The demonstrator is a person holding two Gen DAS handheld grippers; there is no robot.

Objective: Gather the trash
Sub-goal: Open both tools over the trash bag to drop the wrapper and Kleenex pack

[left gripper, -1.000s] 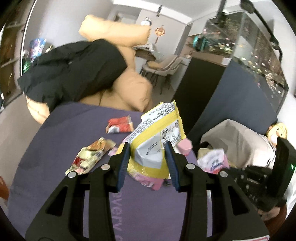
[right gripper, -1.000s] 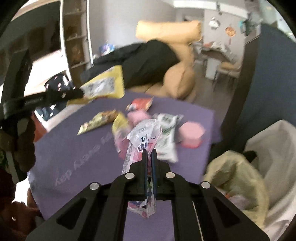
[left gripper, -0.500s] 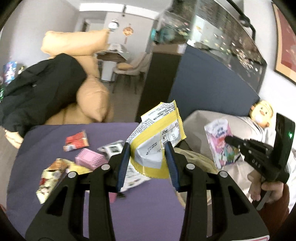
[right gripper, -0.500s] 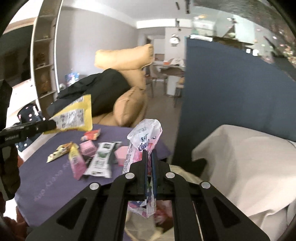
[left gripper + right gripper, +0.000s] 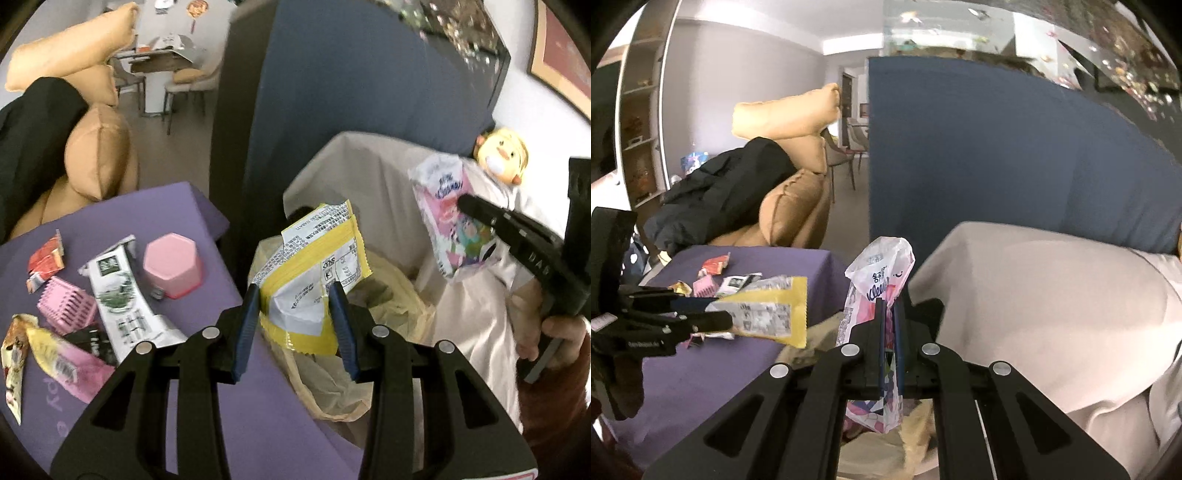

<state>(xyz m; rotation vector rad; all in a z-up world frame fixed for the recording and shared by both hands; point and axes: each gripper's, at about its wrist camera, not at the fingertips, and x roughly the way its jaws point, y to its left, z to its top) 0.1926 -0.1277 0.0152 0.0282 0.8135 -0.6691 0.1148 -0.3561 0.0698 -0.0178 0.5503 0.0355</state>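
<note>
My left gripper (image 5: pixel 295 306) is shut on a yellow and white snack packet (image 5: pixel 317 258), which hangs over the mouth of a pale yellow plastic bag (image 5: pixel 391 295) beside the purple table (image 5: pixel 184 206). My right gripper (image 5: pixel 891 306) is shut on a pink and white tissue wrapper (image 5: pixel 879 273) just above the same bag (image 5: pixel 916 435). In the left wrist view the right gripper (image 5: pixel 465 201) sits to the right, a hand gripping its handle. In the right wrist view the left gripper (image 5: pixel 727 321) and its packet (image 5: pixel 768 314) are at the left.
Several pieces lie on the table: a pink hexagonal cup (image 5: pixel 173 264), a white and green wrapper (image 5: pixel 122 295), a pink ridged piece (image 5: pixel 66 304), a red wrapper (image 5: pixel 46 258). A cream-covered seat (image 5: pixel 1034 295), a blue panel (image 5: pixel 351 110) and a tan armchair (image 5: pixel 99 162) stand close around.
Both grippers have swung right, away from over the table to above the plastic bag, each still carrying its wrapper. The table litter has slid to the left of both views.
</note>
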